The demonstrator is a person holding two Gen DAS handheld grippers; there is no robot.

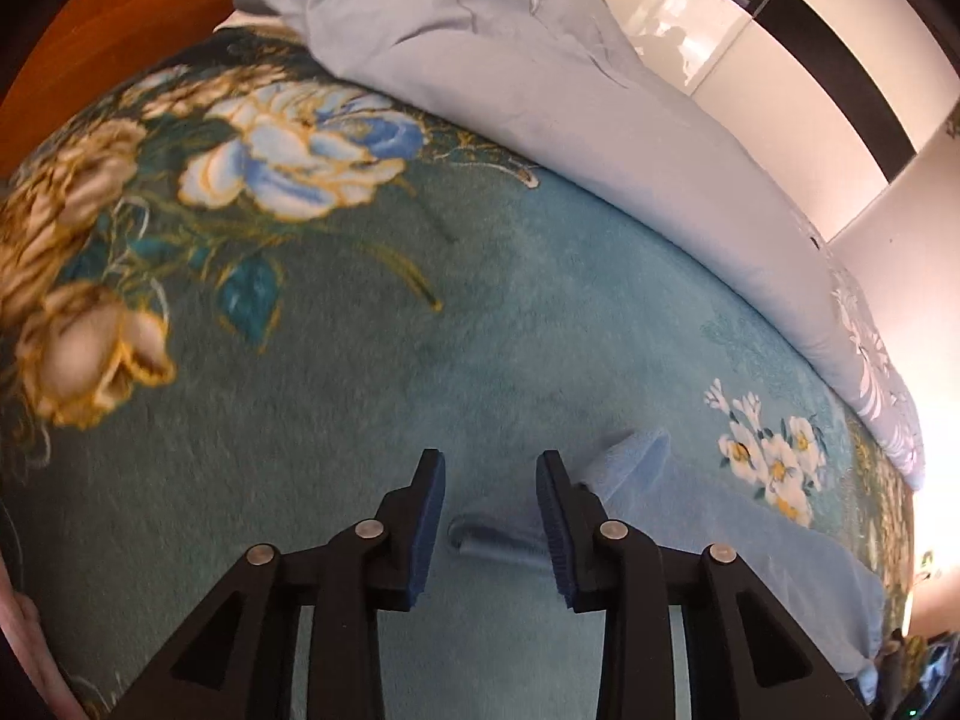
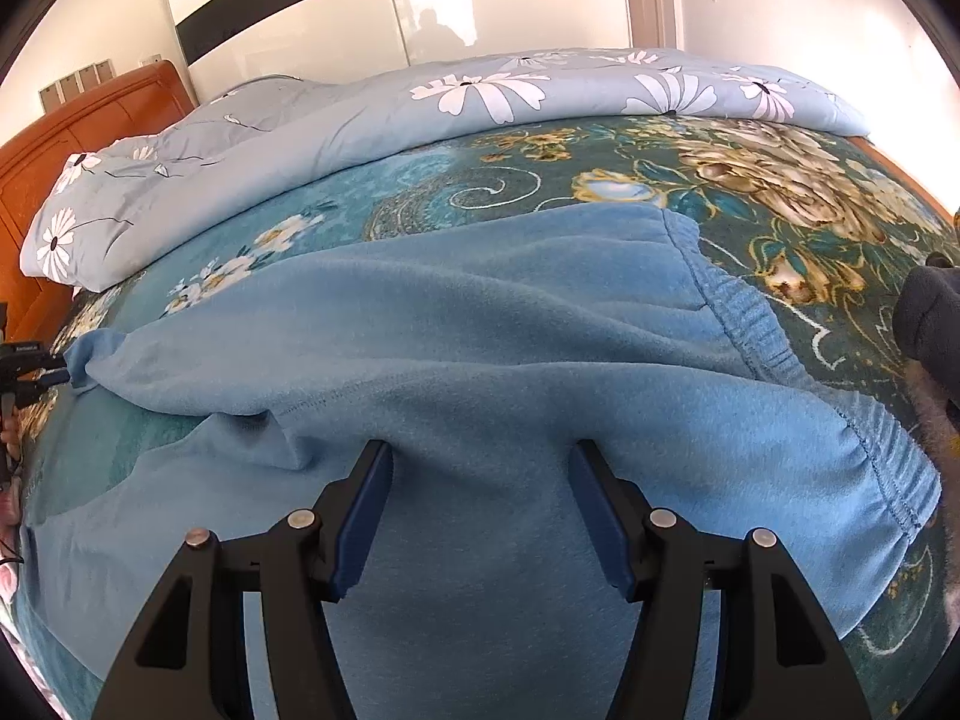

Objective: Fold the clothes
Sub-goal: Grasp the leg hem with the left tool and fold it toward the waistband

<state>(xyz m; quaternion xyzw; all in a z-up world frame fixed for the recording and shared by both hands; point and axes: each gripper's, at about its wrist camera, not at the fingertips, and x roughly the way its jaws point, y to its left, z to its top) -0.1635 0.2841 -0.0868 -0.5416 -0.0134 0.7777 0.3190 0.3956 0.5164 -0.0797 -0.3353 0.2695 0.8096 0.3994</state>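
Right gripper (image 2: 480, 510): our jaws spread, just above the trousers, pinching nothing.
Trousers (image 2: 480, 348): blue fleece, lengthwise across the floral blanket (image 2: 750, 192), waistband right.
Left gripper (image 1: 491, 522): parted at the leg cuff (image 1: 498, 537), gripping nothing.

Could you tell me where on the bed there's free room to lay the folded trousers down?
Free: the teal blanket between the gold roses and the blue trousers, ahead of the left gripper. Crowded: the daisy duvet along the far side, and a dark garment beyond the waistband.
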